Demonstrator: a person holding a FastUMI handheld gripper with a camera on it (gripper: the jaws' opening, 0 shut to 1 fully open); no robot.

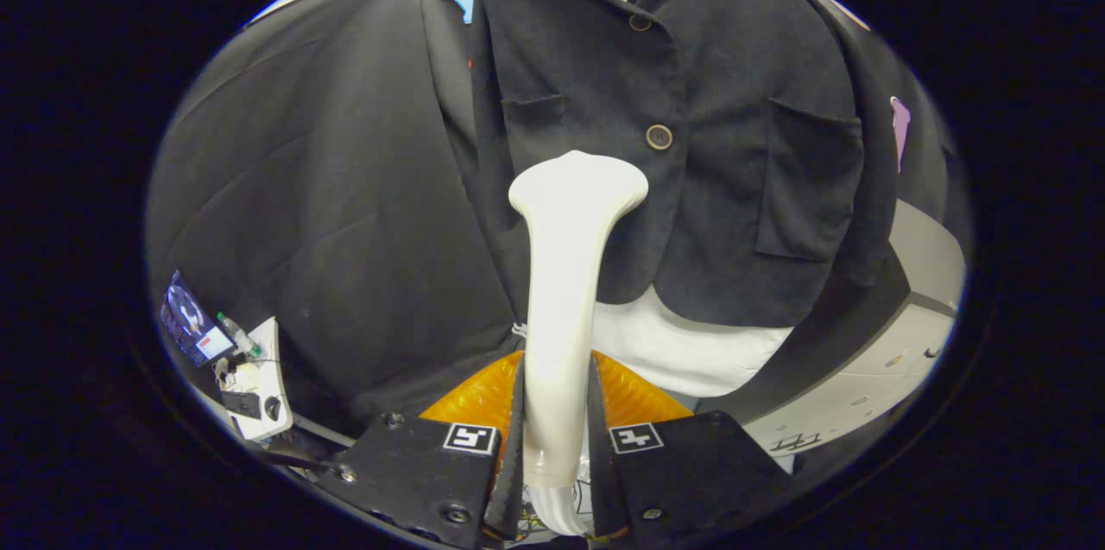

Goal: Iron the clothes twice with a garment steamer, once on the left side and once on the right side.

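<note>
Upright, steamer [565,291] toward jacket [734,144], gripper-clamped [557,438].

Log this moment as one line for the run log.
gripper: shut on steamer | head near jacket front, below lower button | contact: cannot tell

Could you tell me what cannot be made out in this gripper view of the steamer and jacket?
- Steamer face: turned away toward the jacket, so contact or steam cannot be told.
- Steamer's lower handle: covered by the tool, whose fingers press it from both sides.
- Jacket collar top: cut off.
- Items beside the cloth wall: too small.
</note>
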